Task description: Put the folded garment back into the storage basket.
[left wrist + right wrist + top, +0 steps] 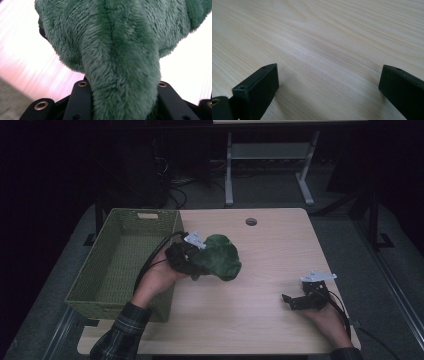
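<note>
Plush toy [220,256] was clamped in the left gripper [196,256] jaws, lifted just right of the green basket [120,265], not dropped in yet. Right gripper [292,300] sat open and empty, well right of the basket.

Green woven basket [120,265] on wooden table [260,270], left edge.

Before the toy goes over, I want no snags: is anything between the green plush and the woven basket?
Nothing visible is. The green plush, clamped in the left gripper, sits just beside the right wall of the basket, whose inside looks empty. The right gripper rests open, far off.
</note>
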Motion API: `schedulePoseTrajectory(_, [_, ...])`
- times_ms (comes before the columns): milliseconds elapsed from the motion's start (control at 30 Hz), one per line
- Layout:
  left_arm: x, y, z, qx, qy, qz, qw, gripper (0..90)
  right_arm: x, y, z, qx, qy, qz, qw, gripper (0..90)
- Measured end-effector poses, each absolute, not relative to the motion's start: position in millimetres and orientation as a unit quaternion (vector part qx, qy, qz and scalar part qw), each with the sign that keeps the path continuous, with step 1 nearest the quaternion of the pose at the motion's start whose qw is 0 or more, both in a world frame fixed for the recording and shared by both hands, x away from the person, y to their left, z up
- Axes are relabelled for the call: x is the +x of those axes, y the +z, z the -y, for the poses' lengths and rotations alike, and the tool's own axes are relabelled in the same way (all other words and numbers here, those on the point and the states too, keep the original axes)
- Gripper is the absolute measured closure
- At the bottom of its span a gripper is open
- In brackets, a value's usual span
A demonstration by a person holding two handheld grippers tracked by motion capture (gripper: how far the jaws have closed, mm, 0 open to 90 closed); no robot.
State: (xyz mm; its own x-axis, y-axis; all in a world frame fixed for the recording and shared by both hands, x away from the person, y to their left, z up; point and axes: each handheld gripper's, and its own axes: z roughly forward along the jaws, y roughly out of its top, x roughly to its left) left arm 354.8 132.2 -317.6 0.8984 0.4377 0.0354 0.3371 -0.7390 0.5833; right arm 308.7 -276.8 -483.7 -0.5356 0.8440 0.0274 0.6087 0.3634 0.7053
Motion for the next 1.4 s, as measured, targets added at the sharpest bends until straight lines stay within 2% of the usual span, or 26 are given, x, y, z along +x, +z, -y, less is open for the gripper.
schedulePoseTrajectory(300, [356, -299, -172, 0.918, 0.110, -0.241, 0.296, 66.0, 309, -484, 277, 0.451, 0.341, -0.807, 0.172, 2.4])
schedulePoseTrajectory(867, [351, -290, -251, 0.891, 0.141, -0.314, 0.296, 66.0, 309, -484, 277, 0.451, 0.341, -0.807, 0.172, 2.4])
schedulePoseTrajectory(1167, [346, -294, -289, 0.873, 0.156, -0.354, 0.297, 66.0, 309, -484, 277, 0.451, 0.341, -0.807, 0.172, 2.4])
schedulePoseTrajectory(1400, [344, -313, -310, 0.864, 0.153, -0.382, 0.291, 66.0, 309, -484, 277, 0.450, 0.341, -0.807, 0.172, 2.4])
